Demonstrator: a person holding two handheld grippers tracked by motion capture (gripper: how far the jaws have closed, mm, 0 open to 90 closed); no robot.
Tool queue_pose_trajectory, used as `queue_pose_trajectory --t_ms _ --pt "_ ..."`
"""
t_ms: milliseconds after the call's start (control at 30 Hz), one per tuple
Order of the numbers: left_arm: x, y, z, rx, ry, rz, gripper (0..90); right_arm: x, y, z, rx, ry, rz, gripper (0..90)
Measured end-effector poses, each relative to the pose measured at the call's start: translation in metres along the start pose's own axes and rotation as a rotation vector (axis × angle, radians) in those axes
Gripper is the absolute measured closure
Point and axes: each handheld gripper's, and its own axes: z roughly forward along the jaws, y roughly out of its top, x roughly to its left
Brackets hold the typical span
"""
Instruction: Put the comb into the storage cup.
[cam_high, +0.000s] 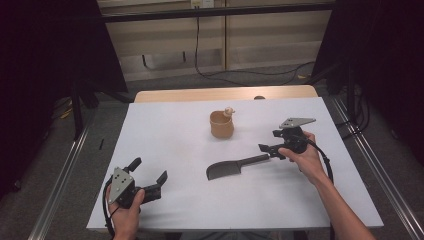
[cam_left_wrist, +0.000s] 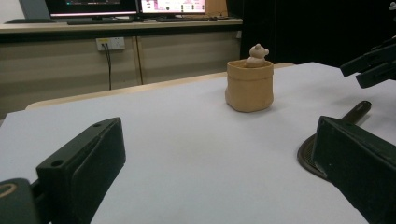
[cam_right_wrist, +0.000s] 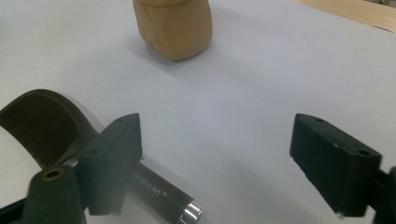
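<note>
While the white table offers bare room toward its left and near edges, the tan pouch stands mid-table. Beneath it lies the dark comb, handle by the right gripper, whose wide jaws grip nothing. Left gripper: wide, empty, near the front-left corner.

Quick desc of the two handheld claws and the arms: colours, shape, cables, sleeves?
Both are black two-jaw units with blocky rectangular pads that have small holes. The left claw and the right claw each carry a grey three-cornered plate on top and trail a black cable. A brass-coloured ring shows near the base of a jaw in each gripper view. No sleeves on the forearms.
</note>
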Motion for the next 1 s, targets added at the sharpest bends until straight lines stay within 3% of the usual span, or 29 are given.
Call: queue_pose_trajectory --t_ms 300,433,500,633,700,767,900,1000 --pt "0.0 0.0 0.0 0.0 -0.002 0.0 2.8 0.008 0.003 0.001 0.013 -0.002 -0.042 6.1" --pt "0.0 0.0 0.001 0.002 -0.002 -0.002 2.8 0.011 0.007 -0.001 0.053 0.054 -0.045 7.1" --pt "0.0 0.0 0.001 0.004 0.0 0.004 2.8 0.013 0.009 0.0 0.082 0.072 -0.062 12.0" --pt "0.0 0.0 0.002 0.008 0.0 0.008 2.8 0.017 0.012 0.008 0.134 0.137 -0.065 10.8" --pt "-0.001 0.0 0.002 0.008 0.0 0.006 2.8 0.02 0.014 0.011 0.154 0.132 -0.1 10.8" --pt "0.0 -0.001 0.002 0.008 0.001 0.006 2.8 0.021 0.015 0.014 0.172 0.131 -0.102 11.1" --pt "-0.001 -0.001 0.002 0.009 -0.002 0.008 2.8 0.022 0.019 0.016 0.202 0.164 -0.096 12.0" --pt "-0.001 0.0 0.002 0.009 -0.003 0.008 2.8 0.025 0.02 0.018 0.228 0.196 -0.144 10.1"
